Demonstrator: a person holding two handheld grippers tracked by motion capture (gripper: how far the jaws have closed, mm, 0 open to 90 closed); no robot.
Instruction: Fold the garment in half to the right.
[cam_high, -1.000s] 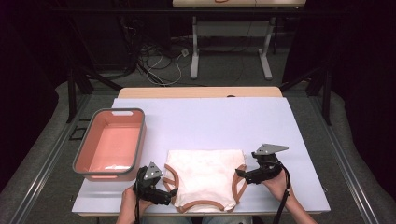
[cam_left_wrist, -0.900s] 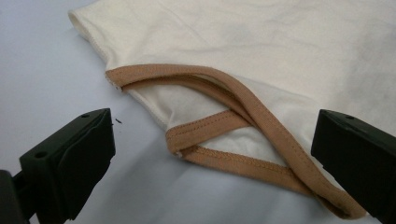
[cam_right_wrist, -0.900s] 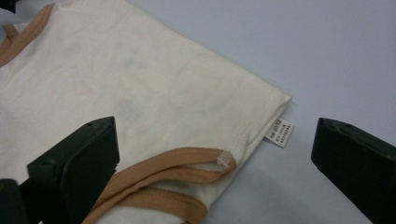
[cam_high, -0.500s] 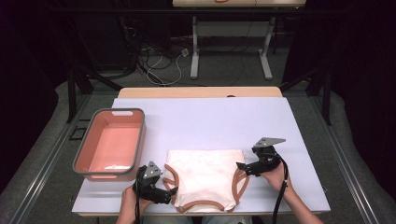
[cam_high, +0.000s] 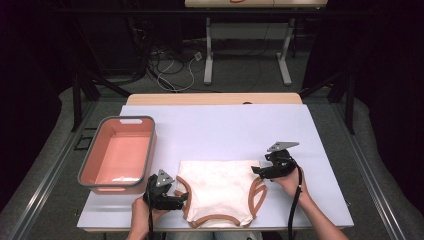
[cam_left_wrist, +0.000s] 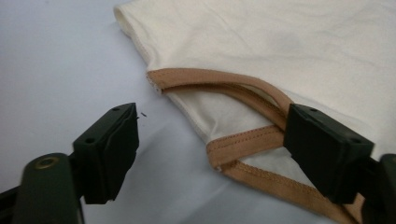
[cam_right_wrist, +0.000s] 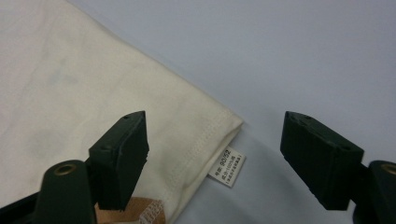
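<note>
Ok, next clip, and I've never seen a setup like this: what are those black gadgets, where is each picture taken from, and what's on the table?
No robot here: a person holds a two-jaw hand tool in each hand. The high view looks down from above their side of the table. There the left gripper sits at the near left corner of a cream garment with tan trim, and the right gripper at its far right corner. A pink bin stands to the left.

The other two pictures come from cameras riding on the grippers, looking along their black jaws. In the left gripper view, the jaws straddle the tan-trimmed edge; in the right gripper view, they straddle the cream corner near a small white label.

Both pairs of jaws have just been closing, with cloth between them, but the pads do not yet press on it. Nothing is held.
</note>
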